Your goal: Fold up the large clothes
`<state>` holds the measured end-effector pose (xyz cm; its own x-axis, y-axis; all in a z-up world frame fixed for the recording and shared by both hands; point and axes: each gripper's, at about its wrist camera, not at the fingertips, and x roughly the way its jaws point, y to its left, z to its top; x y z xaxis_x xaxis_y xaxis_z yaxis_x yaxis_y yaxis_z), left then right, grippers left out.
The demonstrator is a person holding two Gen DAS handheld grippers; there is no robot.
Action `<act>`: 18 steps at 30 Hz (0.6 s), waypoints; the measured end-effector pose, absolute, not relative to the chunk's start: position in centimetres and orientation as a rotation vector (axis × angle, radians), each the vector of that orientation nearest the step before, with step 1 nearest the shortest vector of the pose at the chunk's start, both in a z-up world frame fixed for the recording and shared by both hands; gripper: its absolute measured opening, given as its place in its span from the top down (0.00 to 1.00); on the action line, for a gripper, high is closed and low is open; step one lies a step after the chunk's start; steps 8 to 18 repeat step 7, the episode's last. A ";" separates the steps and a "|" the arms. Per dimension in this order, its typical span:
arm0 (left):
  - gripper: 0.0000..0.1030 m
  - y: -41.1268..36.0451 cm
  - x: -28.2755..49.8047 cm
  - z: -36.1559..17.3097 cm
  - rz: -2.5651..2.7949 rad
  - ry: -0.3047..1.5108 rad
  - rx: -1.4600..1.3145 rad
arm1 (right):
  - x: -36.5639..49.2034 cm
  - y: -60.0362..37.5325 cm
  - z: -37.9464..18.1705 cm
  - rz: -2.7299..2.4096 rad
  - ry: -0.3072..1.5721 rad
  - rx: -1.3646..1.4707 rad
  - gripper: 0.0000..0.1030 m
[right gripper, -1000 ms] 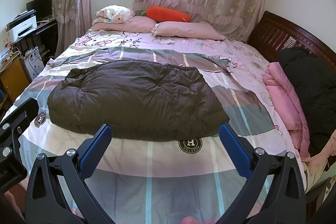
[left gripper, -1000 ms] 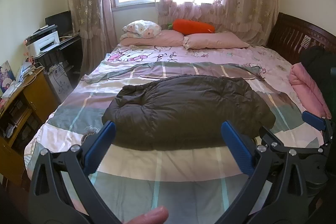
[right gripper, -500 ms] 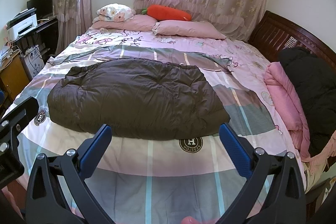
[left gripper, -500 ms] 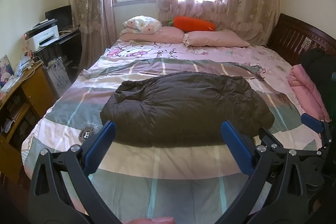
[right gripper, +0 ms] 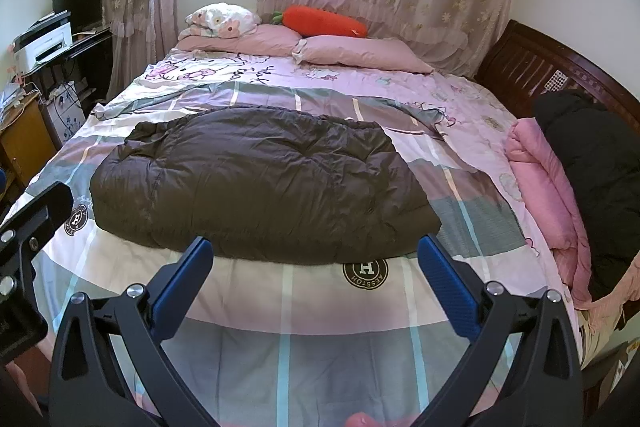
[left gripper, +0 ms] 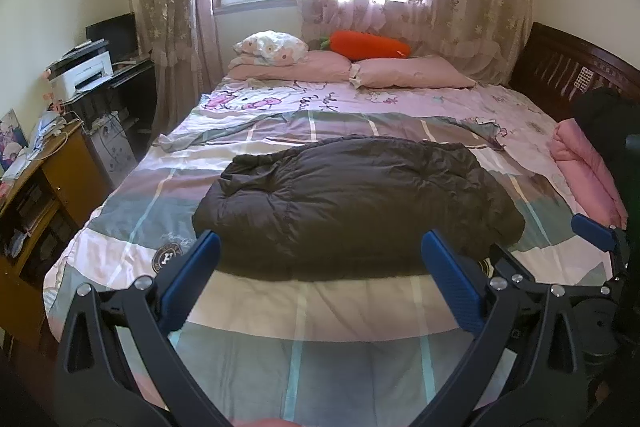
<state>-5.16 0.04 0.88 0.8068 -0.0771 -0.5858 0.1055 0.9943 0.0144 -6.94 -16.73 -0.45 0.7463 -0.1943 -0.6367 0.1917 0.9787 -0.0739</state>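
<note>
The dark brown padded coat (right gripper: 256,179) lies across the middle of the bed (right gripper: 360,367), already doubled into a thick, rounded bundle on the checked cover, its near edge just beyond my fingertips in both views. I have the left gripper (left gripper: 320,259) and the right gripper (right gripper: 314,259) both spread wide and empty, hovering over the bare cover short of the coat, side by side. My worry is the padding: I expect a puffy coat like this to spring back, so a shallow pinch at the near edge may catch only the top layer and peel the bundle open instead of folding it. Its shell looks slick, so it could slide out mid-lift. Going in too low, I might grab the cover beneath as well. The pink quilt (right gripper: 540,187) and black garment (right gripper: 600,167) on the right are well apart, no real threat.
</note>
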 end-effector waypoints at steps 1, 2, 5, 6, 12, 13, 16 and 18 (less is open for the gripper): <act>0.02 0.1 -5.0 0.8 -0.107 0.638 0.040 | -6.7 -16.6 -0.4 -0.210 0.697 -0.003 0.01; 0.02 0.2 -4.8 0.8 -0.111 0.649 0.034 | -6.7 -16.7 -0.4 -0.208 0.698 -0.003 0.01; 0.02 0.3 -4.7 0.6 -0.093 0.654 0.041 | -6.6 -16.8 -0.4 -0.205 0.698 -0.006 0.01; 0.02 0.2 -4.7 0.7 -0.089 0.653 0.045 | -6.7 -16.9 -0.4 -0.204 0.699 -0.006 0.01; 0.02 0.2 -4.7 0.7 -0.087 0.653 0.044 | -6.5 -16.8 -0.4 -0.201 0.698 -0.007 0.01; 0.02 0.2 -4.7 0.7 -0.087 0.653 0.044 | -6.5 -16.8 -0.4 -0.201 0.698 -0.007 0.01; 0.02 0.2 -4.7 0.7 -0.087 0.653 0.044 | -6.5 -16.8 -0.4 -0.201 0.698 -0.007 0.01; 0.02 0.2 -4.7 0.7 -0.087 0.653 0.044 | -6.5 -16.8 -0.4 -0.201 0.698 -0.007 0.01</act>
